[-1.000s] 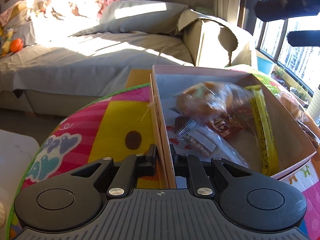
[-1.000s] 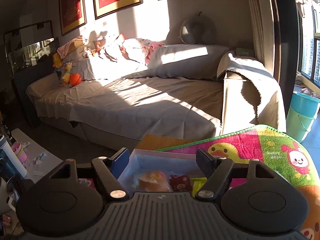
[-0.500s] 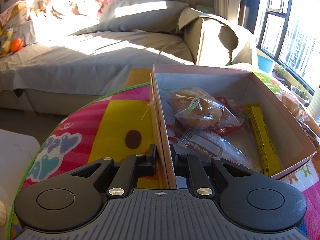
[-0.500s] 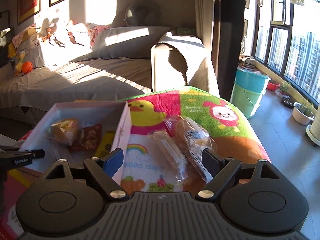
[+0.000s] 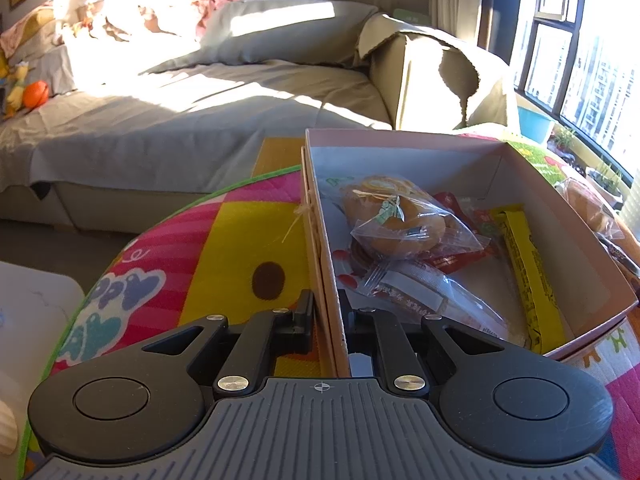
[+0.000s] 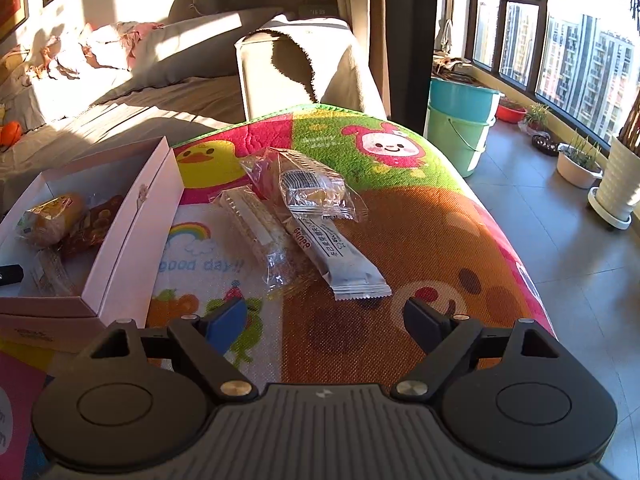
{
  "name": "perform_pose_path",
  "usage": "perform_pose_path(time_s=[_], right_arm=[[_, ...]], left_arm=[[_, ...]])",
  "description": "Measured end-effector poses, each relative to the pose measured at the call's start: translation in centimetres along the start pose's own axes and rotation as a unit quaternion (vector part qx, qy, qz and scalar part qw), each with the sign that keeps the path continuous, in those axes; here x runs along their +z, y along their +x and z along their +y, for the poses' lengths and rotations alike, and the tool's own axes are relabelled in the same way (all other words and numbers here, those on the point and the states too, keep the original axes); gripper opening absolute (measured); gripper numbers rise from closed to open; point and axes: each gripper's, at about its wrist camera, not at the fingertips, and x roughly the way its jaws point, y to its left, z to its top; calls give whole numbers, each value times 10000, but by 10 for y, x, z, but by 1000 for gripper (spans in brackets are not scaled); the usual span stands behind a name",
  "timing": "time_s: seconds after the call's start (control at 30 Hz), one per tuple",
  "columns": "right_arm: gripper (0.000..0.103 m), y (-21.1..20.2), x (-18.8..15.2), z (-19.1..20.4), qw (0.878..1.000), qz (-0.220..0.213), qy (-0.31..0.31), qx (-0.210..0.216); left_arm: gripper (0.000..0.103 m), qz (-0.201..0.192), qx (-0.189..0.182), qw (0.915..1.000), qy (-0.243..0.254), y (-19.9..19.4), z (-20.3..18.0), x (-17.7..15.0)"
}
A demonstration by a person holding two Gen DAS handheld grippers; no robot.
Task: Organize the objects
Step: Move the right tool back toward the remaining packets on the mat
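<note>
Left gripper [image 5: 326, 312] jaws clamp the box [image 5: 320, 240] wall, right gripper [image 6: 324, 322] jaws apart above the mat [image 6: 420, 240] short of the loose snack packets [image 6: 316, 216]; a careless reach risks crushing or scattering these slippery wrappers.

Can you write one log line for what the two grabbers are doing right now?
left hand-held gripper: shut on pink box wall | right hand-held gripper: open, empty, above mat | nearest: grey snack bar

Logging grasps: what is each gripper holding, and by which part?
The left gripper clamps the box by its near side wall. The right gripper is open, holding nothing.
</note>
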Motion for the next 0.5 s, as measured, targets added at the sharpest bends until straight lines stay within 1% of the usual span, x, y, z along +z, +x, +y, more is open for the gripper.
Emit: perform_pose_path(time_s=[0.23, 0.37, 0.5], right_arm=[[86, 13, 8, 11, 9997, -84, -206, -28], [86, 20, 14, 13, 9998, -66, -199, 51], [87, 31, 24, 21, 9990, -74, -426, 150]], left_arm=[[12, 6, 9, 10000, -2, 0, 0, 0], [12, 10, 9, 10000, -5, 0, 0, 0], [12, 10, 15, 10000, -2, 0, 0, -1]])
